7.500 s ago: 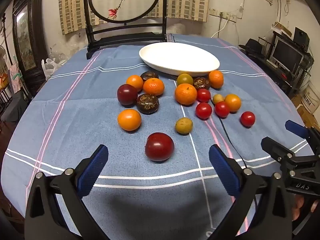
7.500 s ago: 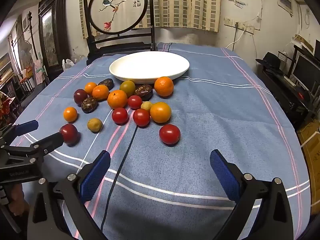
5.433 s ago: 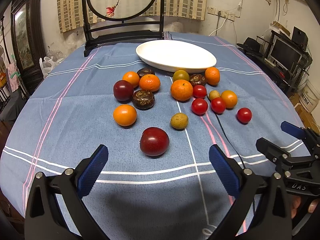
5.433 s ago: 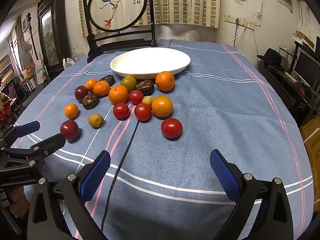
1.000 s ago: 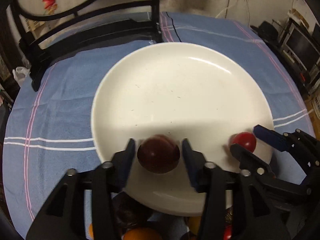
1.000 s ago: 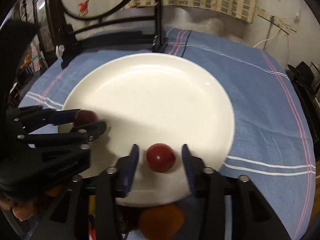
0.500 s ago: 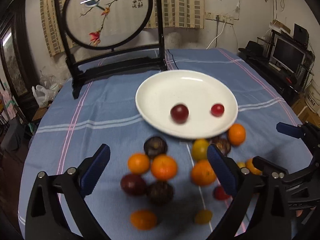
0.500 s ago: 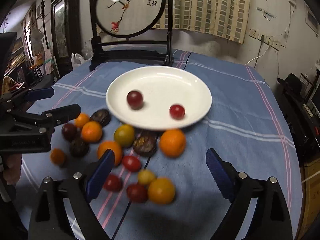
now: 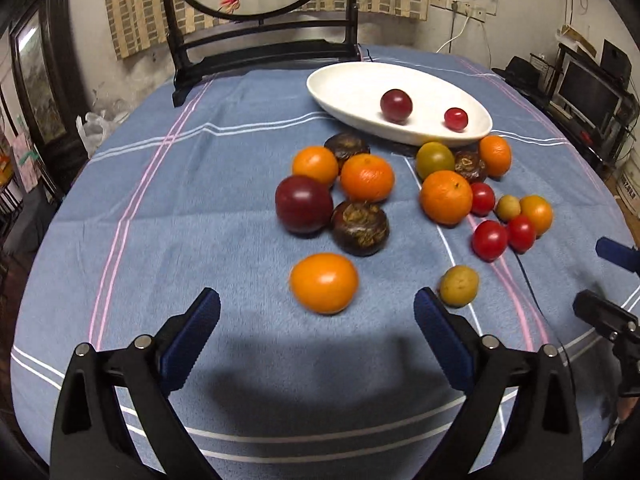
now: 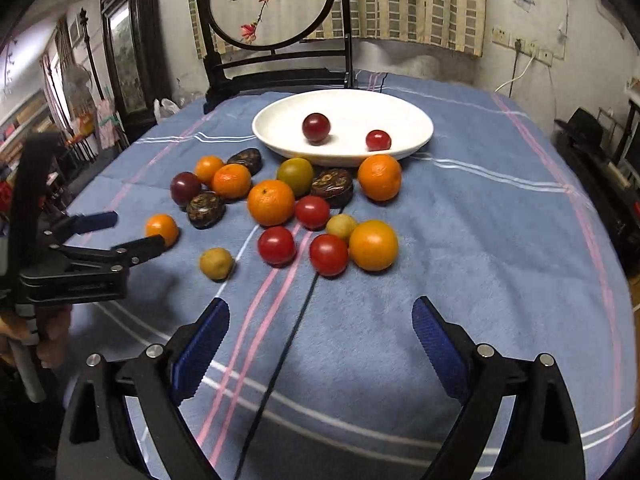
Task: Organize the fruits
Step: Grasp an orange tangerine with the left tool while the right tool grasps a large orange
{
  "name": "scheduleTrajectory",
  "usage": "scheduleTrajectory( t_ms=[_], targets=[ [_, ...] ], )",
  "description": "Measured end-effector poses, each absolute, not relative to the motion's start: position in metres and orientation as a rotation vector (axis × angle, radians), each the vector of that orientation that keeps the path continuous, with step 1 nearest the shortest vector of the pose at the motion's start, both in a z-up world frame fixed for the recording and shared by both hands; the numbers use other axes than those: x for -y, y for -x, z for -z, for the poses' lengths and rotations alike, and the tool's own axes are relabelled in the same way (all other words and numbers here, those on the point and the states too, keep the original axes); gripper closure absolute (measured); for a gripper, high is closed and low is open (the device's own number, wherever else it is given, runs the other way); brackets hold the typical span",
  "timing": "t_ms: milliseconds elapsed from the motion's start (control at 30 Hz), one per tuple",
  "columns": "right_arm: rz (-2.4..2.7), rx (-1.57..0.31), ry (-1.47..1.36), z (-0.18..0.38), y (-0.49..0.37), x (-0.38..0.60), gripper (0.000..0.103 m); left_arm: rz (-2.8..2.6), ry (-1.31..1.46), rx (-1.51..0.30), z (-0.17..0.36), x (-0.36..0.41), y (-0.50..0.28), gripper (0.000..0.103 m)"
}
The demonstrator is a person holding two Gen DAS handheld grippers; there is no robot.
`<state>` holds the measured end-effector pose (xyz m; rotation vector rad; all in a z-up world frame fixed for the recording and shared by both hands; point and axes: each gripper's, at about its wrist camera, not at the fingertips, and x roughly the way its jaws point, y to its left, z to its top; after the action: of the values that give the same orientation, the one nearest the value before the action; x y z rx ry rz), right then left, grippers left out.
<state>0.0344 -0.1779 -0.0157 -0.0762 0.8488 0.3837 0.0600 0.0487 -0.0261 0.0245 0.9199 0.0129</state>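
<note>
**Two fruits on the plate, both grippers empty**

Your left hand (image 10: 48,336) is mostly cut off at the frame edge, and the round screen (image 10: 272,4) behind the table loses its top in the left view. Your left gripper (image 9: 316,332) has just been opening; its jaws stand wide apart over bare blue cloth (image 9: 200,208), nothing between them. The dark plum (image 9: 396,105) and small red tomato (image 9: 455,119) lie on the white plate (image 9: 348,84); the other fruits lie scattered before it. Your right gripper (image 10: 320,332) has likewise just opened wide, holding nothing.

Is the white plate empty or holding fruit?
Holding fruit: the white plate carries a dark plum and a red tomato.
</note>
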Motion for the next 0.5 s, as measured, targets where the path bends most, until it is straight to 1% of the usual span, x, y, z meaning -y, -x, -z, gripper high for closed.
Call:
scheduleTrajectory(
  t_ms=[33,200,267,300,333,367,500],
  targets=[
    [-0.391,-0.855,0.062,0.017,-0.034,0.179,0.010,-0.013,-0.028,-0.920,0.028,-0.049,-0.060,0.009],
    [-0.406,-0.866,0.034,0.022,-0.034,0.183,0.010,-0.015,-0.058,-0.943,0.039,-0.044,-0.070,0.031],
    [-0.404,-0.865,0.034,0.022,-0.034,0.184,0.010,-0.010,-0.065,-0.965,0.045,-0.042,-0.078,0.044],
    [-0.402,-0.865,0.034,0.022,-0.036,0.186,0.010,-0.005,-0.061,-0.975,0.048,-0.041,-0.082,0.048],
    [-0.400,-0.865,0.034,0.023,-0.037,0.187,0.010,0.017,-0.036,-0.977,0.049,-0.042,-0.085,0.058],
    [-0.396,-0.866,0.034,0.023,-0.038,0.188,0.010,0.021,-0.020,-0.965,0.047,-0.042,-0.087,0.064],
    [-0.350,-0.880,0.053,0.026,-0.049,0.194,0.010,0.048,-0.009,-0.960,0.047,-0.037,-0.092,0.064]
  ],
)
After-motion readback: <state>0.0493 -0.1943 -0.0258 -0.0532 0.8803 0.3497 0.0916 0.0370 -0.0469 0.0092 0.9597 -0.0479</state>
